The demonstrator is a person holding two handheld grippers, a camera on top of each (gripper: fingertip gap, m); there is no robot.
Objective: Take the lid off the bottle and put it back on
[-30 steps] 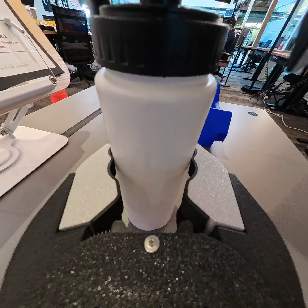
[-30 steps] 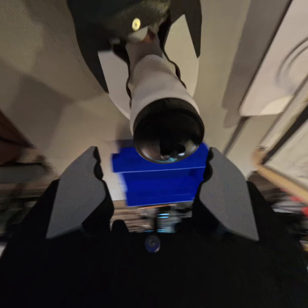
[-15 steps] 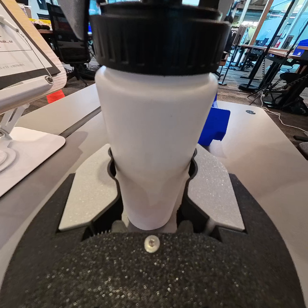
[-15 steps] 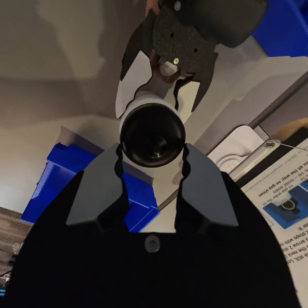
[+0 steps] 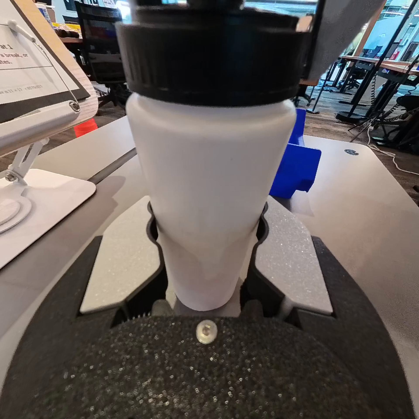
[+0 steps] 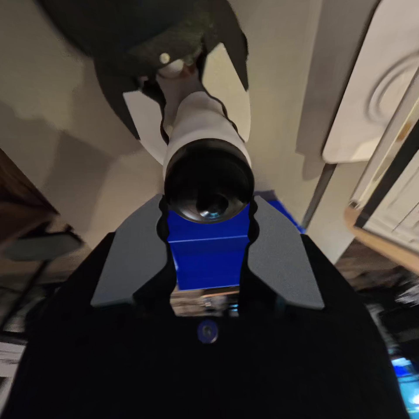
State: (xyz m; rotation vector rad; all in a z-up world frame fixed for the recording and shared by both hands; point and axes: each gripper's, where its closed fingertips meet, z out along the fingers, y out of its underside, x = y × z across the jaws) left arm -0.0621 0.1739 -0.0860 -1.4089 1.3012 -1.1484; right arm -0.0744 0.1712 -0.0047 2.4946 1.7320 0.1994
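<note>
An open workroom with desks, chairs and glass walls is showing behind a pale grey surface (image 5: 353, 226) in the left wrist view. A white tablet stand (image 5: 45, 199) is sitting at the surface's left edge, holding up a board with a printed sheet (image 5: 29, 74). A blue bin (image 5: 294, 172) is standing toward the far edge, partly hidden behind the bottle. The left gripper (image 5: 207, 226) is gripping the white bottle (image 5: 208, 181) low on its body, its two fingers (image 5: 127, 254) pressing against the bottle's sides. The bottle is standing upright in the middle of the view, and its black ribbed lid (image 5: 213, 65) is sitting on the neck. Part of a grey finger of the other gripper is reaching down beside the lid at the upper right.

The right wrist view is looking down along the bottle (image 6: 204, 120) from above, blurred, with the pale surface (image 6: 68, 113) beyond it and the blue bin (image 6: 206, 256) below. The right gripper (image 6: 207, 210) is closing its fingers (image 6: 136, 256) on the rim of the black lid (image 6: 208, 179), the tips touching it on both sides. Farther off, the left gripper (image 6: 195, 106) is clamping the bottle's base. The tablet stand (image 6: 371, 95) is lying toward the right edge.
</note>
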